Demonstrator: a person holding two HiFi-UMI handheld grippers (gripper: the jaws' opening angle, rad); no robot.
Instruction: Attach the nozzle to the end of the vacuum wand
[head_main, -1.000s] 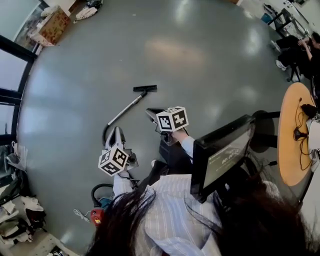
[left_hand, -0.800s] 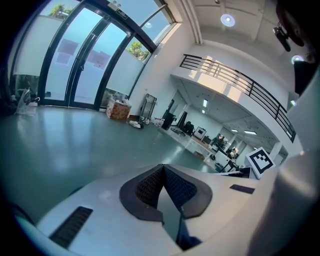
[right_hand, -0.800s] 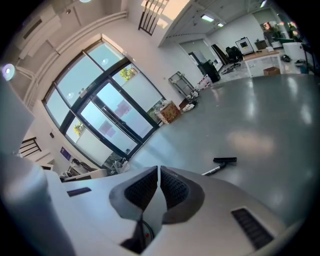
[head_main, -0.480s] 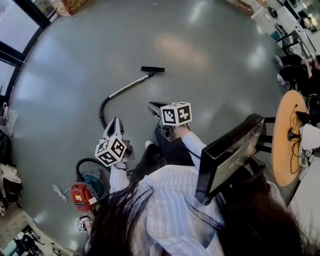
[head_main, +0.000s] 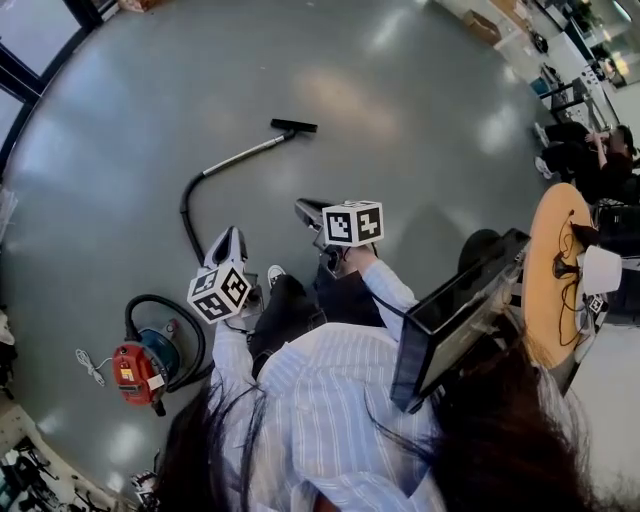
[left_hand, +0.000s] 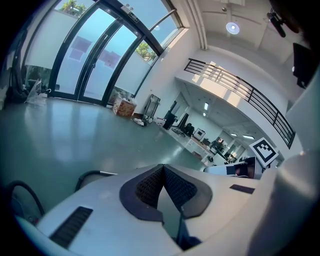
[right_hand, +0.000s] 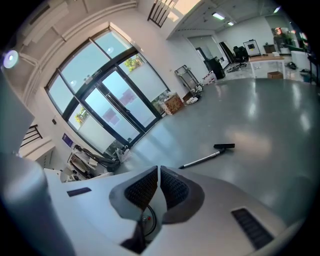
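Head view shows the left gripper (head_main: 228, 243) and right gripper (head_main: 304, 211) pressed together, empty, well apart from the wand (head_main: 245, 155); the person should approach its nozzle (head_main: 293, 126) end, then spread them.

Nozzle (head_main: 293, 126), wand (head_main: 245, 153) maybe joined; too small.

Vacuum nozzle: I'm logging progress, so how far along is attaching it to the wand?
Looks done: the black floor nozzle sits on the end of the silver metal wand. In hand: nothing; left gripper and right gripper are shut, empty. Left: nothing visible.
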